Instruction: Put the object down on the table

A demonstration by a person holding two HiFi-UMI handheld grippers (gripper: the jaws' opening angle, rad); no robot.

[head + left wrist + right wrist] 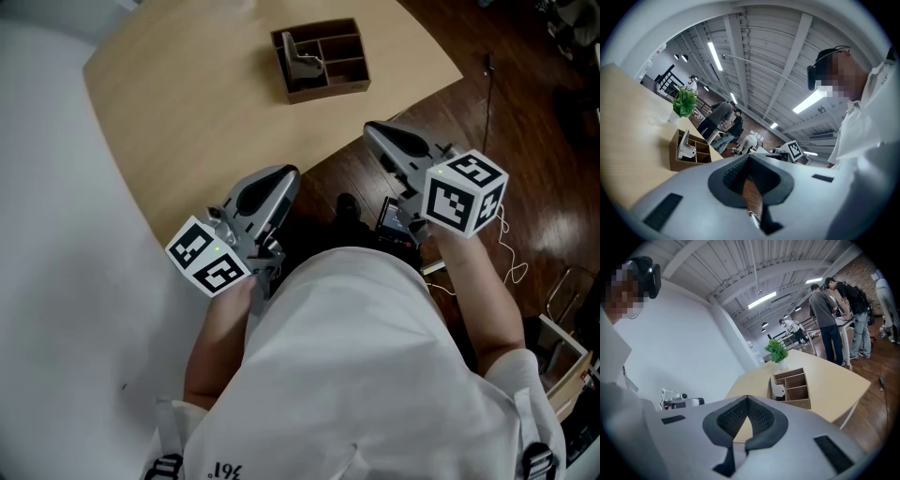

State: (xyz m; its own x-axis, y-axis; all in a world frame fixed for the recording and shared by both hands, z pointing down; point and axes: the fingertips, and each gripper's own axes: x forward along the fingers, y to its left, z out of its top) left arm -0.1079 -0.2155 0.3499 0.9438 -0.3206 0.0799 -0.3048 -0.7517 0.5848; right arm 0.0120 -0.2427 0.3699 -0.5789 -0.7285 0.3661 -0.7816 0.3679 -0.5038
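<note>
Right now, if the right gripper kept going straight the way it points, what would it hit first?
The right gripper would probably meet the table top first, near the wooden box; depth is unclear.

Left gripper: grey jaws closed tip to tip with nothing between them, a strip of brown floor visible through the gap behind the tips. The pale wooden table lay at left and carried a brown divided box, one compartment holding a white object. A potted green plant stood beyond the box. Several people were grouped in the background under ceiling strip lights. The operator's white shirt filled the right edge.
</note>
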